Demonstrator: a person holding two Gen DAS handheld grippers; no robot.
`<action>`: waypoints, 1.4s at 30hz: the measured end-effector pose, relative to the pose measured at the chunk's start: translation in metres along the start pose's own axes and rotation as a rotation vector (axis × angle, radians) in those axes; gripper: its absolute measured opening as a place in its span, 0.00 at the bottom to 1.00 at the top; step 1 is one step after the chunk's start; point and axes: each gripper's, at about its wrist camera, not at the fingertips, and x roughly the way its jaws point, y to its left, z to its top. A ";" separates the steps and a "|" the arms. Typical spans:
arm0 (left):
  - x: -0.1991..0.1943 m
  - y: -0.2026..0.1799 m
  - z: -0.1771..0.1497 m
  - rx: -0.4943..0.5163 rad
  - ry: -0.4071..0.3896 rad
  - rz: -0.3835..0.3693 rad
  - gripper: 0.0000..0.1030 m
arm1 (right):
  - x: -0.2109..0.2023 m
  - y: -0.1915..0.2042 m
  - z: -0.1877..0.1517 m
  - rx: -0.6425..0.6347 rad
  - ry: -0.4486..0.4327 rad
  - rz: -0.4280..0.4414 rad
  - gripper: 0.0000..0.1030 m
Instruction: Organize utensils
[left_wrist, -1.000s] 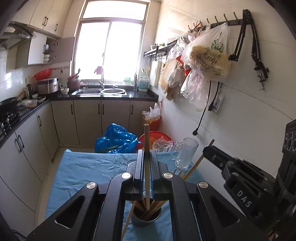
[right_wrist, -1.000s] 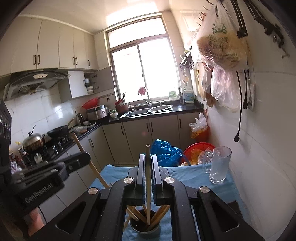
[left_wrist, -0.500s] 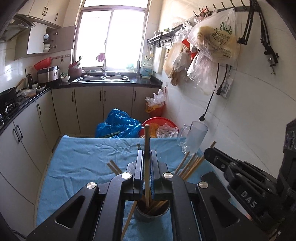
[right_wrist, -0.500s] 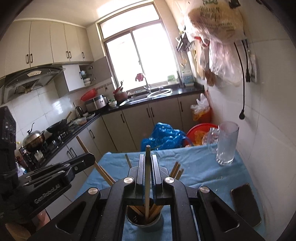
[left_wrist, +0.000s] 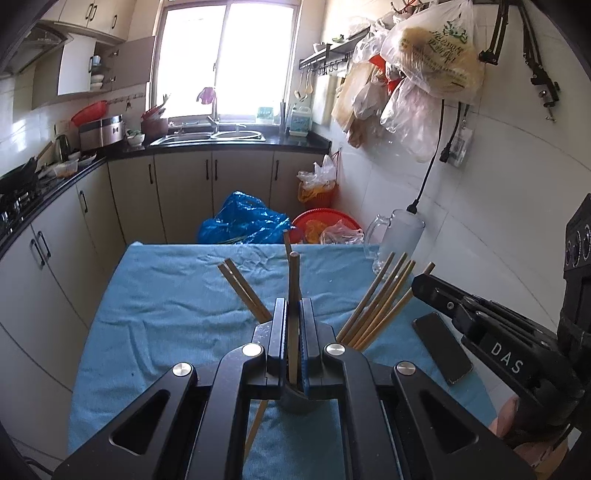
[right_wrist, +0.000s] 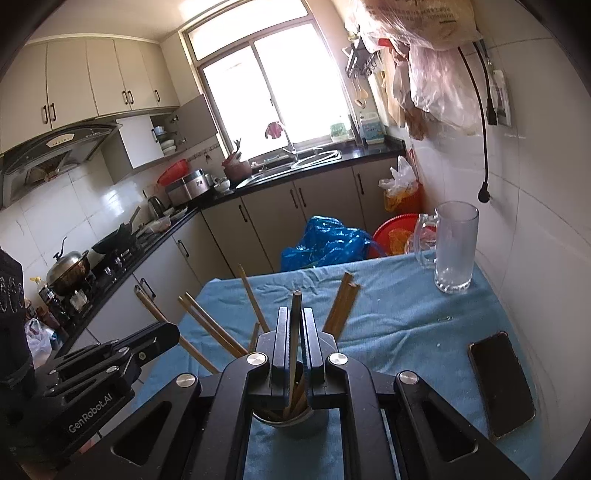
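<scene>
- Left gripper (left_wrist: 293, 325) is clamping one upright chopstick (left_wrist: 294, 280)
- Right gripper (right_wrist: 294, 332) is clamping another chopstick (right_wrist: 295, 314)
- Both chopsticks are pointing lengthwise into the holder cup (right_wrist: 284, 419) directly below, on the blue cloth (right_wrist: 388, 317)

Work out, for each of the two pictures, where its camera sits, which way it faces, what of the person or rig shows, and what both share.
Left wrist view: sits on the left hand-held gripper, facing down the blue-clothed table toward the window; the right hand-held gripper enters at right.
Right wrist view: sits on the right hand-held gripper, same facing; the left one enters at lower left.
Shared: each clamps a brown wooden chopstick over the dark round holder cup; clear glass mug; black phone.
</scene>
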 end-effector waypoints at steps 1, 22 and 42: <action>0.000 0.001 -0.002 0.000 0.002 0.000 0.05 | 0.001 -0.001 -0.001 0.001 0.005 -0.001 0.06; 0.003 -0.006 -0.015 0.060 0.004 0.055 0.06 | 0.011 -0.009 -0.004 0.023 0.032 -0.012 0.06; -0.026 -0.026 -0.010 0.120 -0.097 0.068 0.05 | -0.012 -0.011 0.002 0.056 -0.027 0.002 0.06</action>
